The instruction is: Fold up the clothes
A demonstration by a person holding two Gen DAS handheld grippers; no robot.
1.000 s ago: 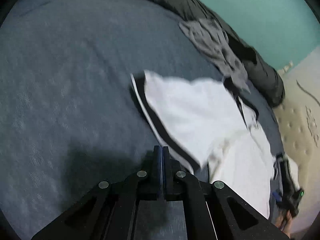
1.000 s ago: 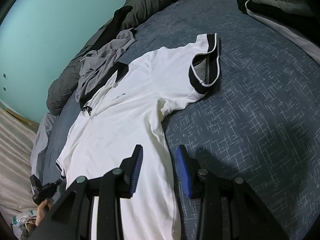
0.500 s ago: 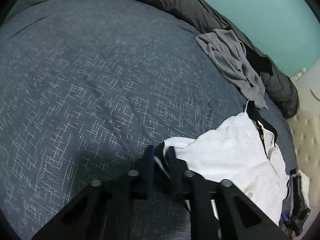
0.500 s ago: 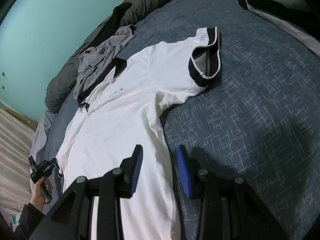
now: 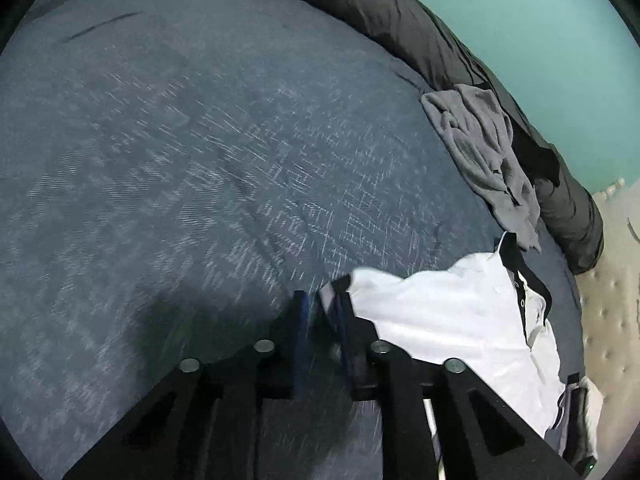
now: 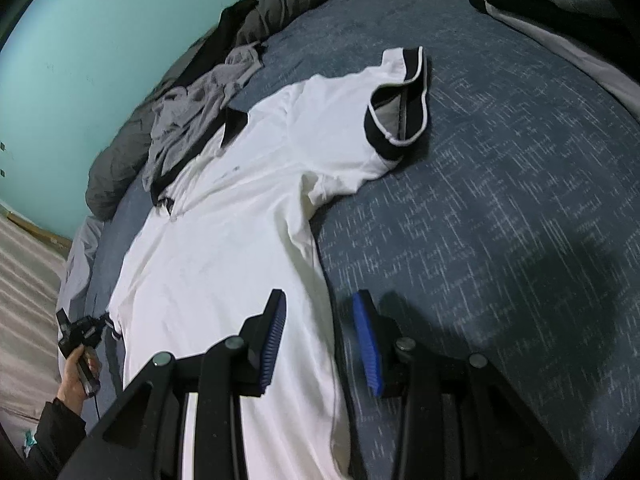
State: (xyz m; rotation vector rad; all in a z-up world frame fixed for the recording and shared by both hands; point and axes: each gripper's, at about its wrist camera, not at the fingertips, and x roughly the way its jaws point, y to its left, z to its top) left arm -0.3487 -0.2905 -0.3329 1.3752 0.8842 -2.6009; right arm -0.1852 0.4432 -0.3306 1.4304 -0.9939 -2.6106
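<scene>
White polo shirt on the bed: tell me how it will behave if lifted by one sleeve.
The white polo shirt probably goes floppy: it lies creased and limp. Its body would likely trail behind the black-cuffed sleeve. It looks thin and light.

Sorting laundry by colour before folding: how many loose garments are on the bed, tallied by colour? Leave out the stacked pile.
White with black trim: 1, the polo shirt
Grey: 1, the crumpled garment
Black: 1, a garment beside the grey one, only partly visible
Total: 3
</scene>
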